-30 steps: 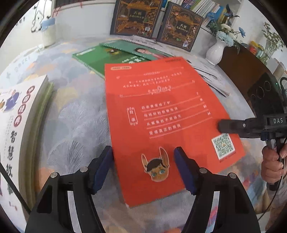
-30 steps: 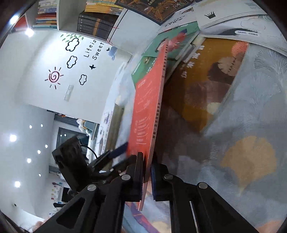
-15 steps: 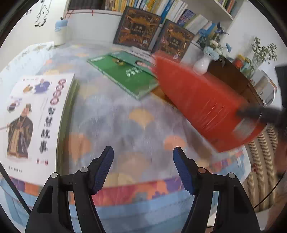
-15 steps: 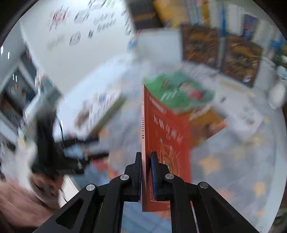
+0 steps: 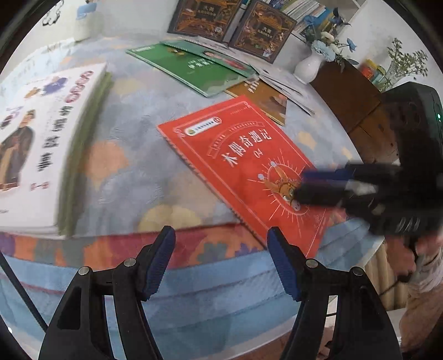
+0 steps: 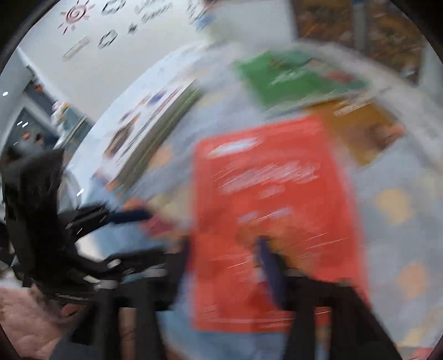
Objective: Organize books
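Observation:
A red book [image 5: 243, 166] lies flat with its front cover up, its near corner hanging over the front edge of the pastel leaf-patterned cover [image 5: 133, 182]. My right gripper [image 5: 310, 184] reaches in from the right over the book's lower part, its jaws opening. In the blurred right wrist view the red book [image 6: 277, 193] shows between the parted fingers of the right gripper [image 6: 227, 265], which are not pressing on it. My left gripper [image 5: 220, 241] hangs open and empty just off the front edge, left of the book's near corner.
A stack of books with a white cover [image 5: 36, 144] sits at the left. Green books [image 5: 193, 66] and a brown book [image 5: 263, 94] lie behind the red one. Dark ornate books [image 5: 205, 16] lean at the back. A white vase [image 5: 307, 66] and wooden cabinet [image 5: 354, 97] stand right.
The red book was turned over from back cover up, stood on edge in the shut right gripper, and now lies flat, front cover up. The right jaws have parted. My left gripper drew back.

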`<state>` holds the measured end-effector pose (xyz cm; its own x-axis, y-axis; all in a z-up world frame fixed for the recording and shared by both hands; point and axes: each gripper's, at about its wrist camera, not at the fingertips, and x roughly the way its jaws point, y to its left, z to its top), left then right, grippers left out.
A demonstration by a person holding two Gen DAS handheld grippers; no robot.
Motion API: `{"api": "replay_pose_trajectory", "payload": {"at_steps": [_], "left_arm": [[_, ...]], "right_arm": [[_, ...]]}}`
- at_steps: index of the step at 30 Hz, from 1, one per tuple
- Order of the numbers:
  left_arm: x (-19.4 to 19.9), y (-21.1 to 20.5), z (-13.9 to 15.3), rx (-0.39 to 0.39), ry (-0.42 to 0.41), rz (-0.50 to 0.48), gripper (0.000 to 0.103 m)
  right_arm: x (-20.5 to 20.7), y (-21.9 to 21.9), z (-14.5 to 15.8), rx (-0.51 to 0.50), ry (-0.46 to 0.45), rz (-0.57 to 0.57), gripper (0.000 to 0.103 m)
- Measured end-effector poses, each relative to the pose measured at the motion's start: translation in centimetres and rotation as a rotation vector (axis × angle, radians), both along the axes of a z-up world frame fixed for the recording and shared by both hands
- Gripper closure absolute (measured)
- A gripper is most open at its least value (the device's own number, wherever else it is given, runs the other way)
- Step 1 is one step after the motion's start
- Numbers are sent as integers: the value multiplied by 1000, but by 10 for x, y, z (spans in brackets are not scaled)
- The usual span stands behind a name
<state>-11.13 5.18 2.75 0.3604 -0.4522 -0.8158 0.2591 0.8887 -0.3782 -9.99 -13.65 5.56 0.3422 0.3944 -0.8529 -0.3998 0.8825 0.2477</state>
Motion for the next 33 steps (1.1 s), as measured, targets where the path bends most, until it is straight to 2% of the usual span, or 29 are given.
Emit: {"api": "replay_pose_trajectory", "payload": {"at_steps": [2, 4, 5, 7, 8, 9, 10, 11, 12, 15, 17, 20, 25, 27, 28, 29, 33], "left_arm": [[6, -6, -9, -35, 36, -10, 36], [8, -13, -10, -22, 26, -11, 33], [8, -15, -9, -5, 22, -17, 33], [10, -19, -8, 15, 20, -20, 33], [11, -19, -8, 16, 20, -22, 33], [11, -18, -8, 10, 22, -23, 33], [12, -17, -8, 6, 25, -26, 34], [12, -15, -8, 5, 27, -32, 36], [12, -14, -9, 9, 26, -33, 37], [13, -6, -9, -7, 29, -38, 46], [15, 4, -10, -33, 52, -20, 58], [19, 15, -13, -64, 85, -3, 69], [20, 19, -15, -87, 91, -11, 70], [21, 23, -17, -120, 97, -11, 70], [22, 25, -18, -127, 101, -4, 71], [22, 26, -19, -130, 106, 6, 73], [22, 27, -20, -133, 104, 18, 75]], "right_arm": [[14, -28, -10, -47, 28, -66, 41], [20, -49, -24, -59, 67, -116, 42], [22, -52, -34, -64, 105, -126, 45], [17, -54, -35, -37, 88, -113, 45], [13, -52, -34, -22, 129, -97, 44], [8, -52, -33, 17, 162, -95, 45], [1, -50, -34, 98, 227, -66, 45], [-8, -48, -39, 214, 320, -8, 50], [-13, -47, -43, 252, 357, 8, 50], [-18, -58, -48, 291, 343, 20, 56], [-11, -76, -58, 419, 388, -24, 59], [-10, -86, -62, 471, 393, 3, 60], [4, -67, -58, 412, 358, 50, 60], [11, -63, -58, 384, 342, 60, 67], [14, -66, -61, 356, 334, 53, 83], [16, -68, -63, 335, 324, 44, 90], [21, -71, -67, 386, 348, 43, 90]]}}
